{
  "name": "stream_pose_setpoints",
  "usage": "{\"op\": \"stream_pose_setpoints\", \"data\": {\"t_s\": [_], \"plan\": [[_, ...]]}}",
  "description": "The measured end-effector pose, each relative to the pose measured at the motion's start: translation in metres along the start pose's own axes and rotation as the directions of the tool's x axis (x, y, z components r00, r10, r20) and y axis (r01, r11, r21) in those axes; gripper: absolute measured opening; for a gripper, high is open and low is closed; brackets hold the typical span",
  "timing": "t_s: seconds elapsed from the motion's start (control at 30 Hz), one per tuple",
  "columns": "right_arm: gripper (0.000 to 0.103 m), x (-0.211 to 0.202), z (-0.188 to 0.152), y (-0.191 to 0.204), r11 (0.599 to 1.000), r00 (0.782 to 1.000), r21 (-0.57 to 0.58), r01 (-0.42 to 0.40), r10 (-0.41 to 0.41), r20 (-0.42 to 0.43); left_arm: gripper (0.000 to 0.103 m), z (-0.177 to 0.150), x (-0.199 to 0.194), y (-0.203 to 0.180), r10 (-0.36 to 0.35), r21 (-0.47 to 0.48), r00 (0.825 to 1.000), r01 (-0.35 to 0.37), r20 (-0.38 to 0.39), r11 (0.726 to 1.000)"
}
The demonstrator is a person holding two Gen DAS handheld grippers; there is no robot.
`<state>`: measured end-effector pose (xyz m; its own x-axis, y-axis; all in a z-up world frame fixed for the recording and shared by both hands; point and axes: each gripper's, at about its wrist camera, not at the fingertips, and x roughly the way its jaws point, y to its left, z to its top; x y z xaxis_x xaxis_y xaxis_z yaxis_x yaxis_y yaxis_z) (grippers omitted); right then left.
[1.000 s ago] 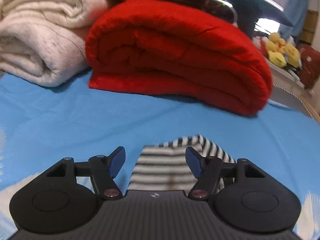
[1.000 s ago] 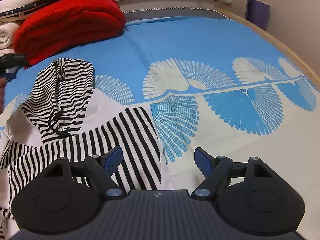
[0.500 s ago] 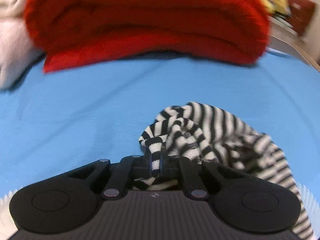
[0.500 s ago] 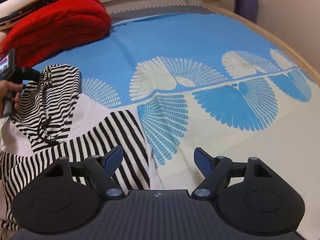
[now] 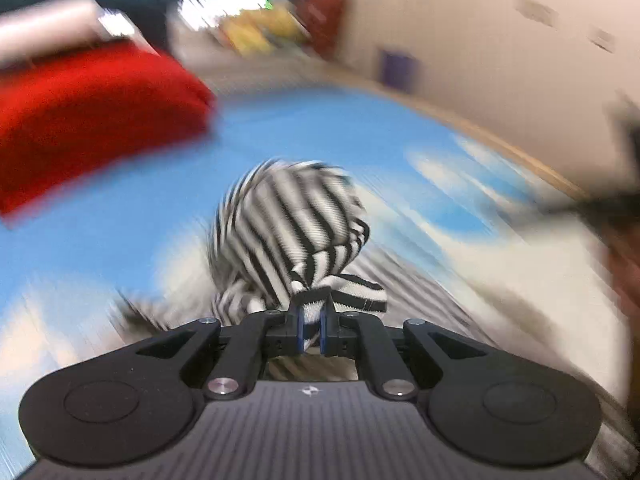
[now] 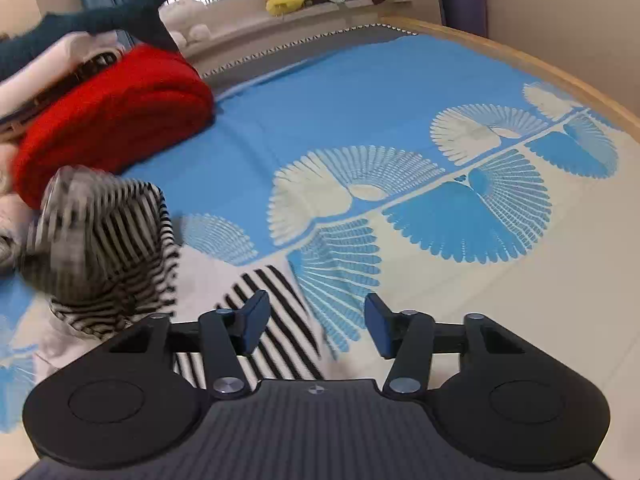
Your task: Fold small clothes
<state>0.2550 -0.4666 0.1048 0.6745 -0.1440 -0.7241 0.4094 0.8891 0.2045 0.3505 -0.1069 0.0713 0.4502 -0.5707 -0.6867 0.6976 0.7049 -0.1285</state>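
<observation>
Two views are given. In the left wrist view, the left gripper (image 5: 311, 330) is seen clamped on a bunched edge of the striped garment (image 5: 288, 224), which is lifted ahead of the fingers over the bed (image 5: 100, 216); heavy blur hides, perhaps, which part is pinched. In the right wrist view, the right gripper (image 6: 316, 330) is closing with fingers apart, nothing pressed between them; a flat striped edge (image 6: 276, 320) lies under the left finger, and the raised bundle (image 6: 104, 248) stands further left, near the red blanket (image 6: 112, 120).
</observation>
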Motion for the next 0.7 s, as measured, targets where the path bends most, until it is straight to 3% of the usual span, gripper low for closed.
{"op": "stream_pose_setpoints", "data": {"t_s": [0.03, 0.07, 0.1, 0.17, 0.2, 0.27, 0.37, 0.43, 0.5, 0.57, 0.63, 0.7], "plan": [[0.052, -0.004, 0.000, 0.000, 1.000, 1.000, -0.003, -0.009, 0.009, 0.013, 0.017, -0.020, -0.010, -0.019, -0.047, 0.006, 0.996, 0.048, -0.081, 0.999], [0.052, -0.007, -0.001, 0.000, 1.000, 1.000, -0.006, -0.014, 0.014, 0.017, 0.029, -0.040, -0.019, -0.035, -0.063, 0.005, 0.986, 0.065, -0.155, 0.998], [0.052, -0.009, -0.001, 0.000, 1.000, 1.000, -0.005, -0.021, 0.021, 0.017, 0.034, -0.055, -0.027, -0.044, -0.060, -0.024, 0.979, 0.057, -0.197, 0.998], [0.052, -0.011, -0.002, -0.002, 0.999, 0.999, 0.006, -0.039, 0.039, 0.009, 0.043, -0.071, -0.047, -0.040, -0.041, -0.202, 0.988, 0.011, -0.146, 0.979], [0.052, -0.010, -0.003, -0.002, 0.999, 0.999, 0.012, -0.046, 0.046, 0.001, 0.045, -0.076, -0.053, -0.031, -0.021, -0.319, 0.994, -0.014, -0.105, 0.947], [0.052, -0.008, -0.006, -0.001, 0.997, 0.997, 0.028, -0.068, 0.068, -0.021, 0.045, -0.084, -0.055, -0.013, 0.067, -0.515, 0.994, -0.099, -0.081, 0.851], [0.053, 0.003, -0.014, 0.005, 0.990, 0.987, 0.066, -0.124, 0.130, -0.097, 0.045, -0.087, -0.036, 0.008, 0.180, -0.653, 0.973, -0.228, -0.141, 0.722], [0.054, 0.015, -0.025, 0.010, 0.982, 0.968, 0.088, -0.165, 0.178, -0.178, 0.045, -0.092, -0.024, 0.025, 0.155, -0.739, 0.976, -0.216, -0.151, 0.638], [0.055, 0.026, -0.035, 0.016, 0.981, 0.951, 0.086, -0.173, 0.189, -0.244, 0.045, -0.105, -0.016, 0.036, 0.126, -0.824, 0.979, -0.201, -0.158, 0.530], [0.055, 0.038, -0.044, 0.021, 0.982, 0.937, 0.082, -0.170, 0.187, -0.294, 0.045, -0.118, -0.004, 0.043, 0.103, -0.869, 0.977, -0.214, -0.188, 0.446], [0.055, 0.048, -0.049, 0.026, 0.983, 0.929, 0.090, -0.159, 0.180, -0.324, 0.045, -0.125, 0.003, 0.045, 0.105, -0.875, 0.965, -0.261, -0.239, 0.409], [0.055, 0.055, -0.050, 0.030, 0.985, 0.928, 0.095, -0.143, 0.167, -0.332, 0.045, -0.129, 0.007, 0.046, 0.107, -0.875, 0.960, -0.279, -0.258, 0.395]]}}
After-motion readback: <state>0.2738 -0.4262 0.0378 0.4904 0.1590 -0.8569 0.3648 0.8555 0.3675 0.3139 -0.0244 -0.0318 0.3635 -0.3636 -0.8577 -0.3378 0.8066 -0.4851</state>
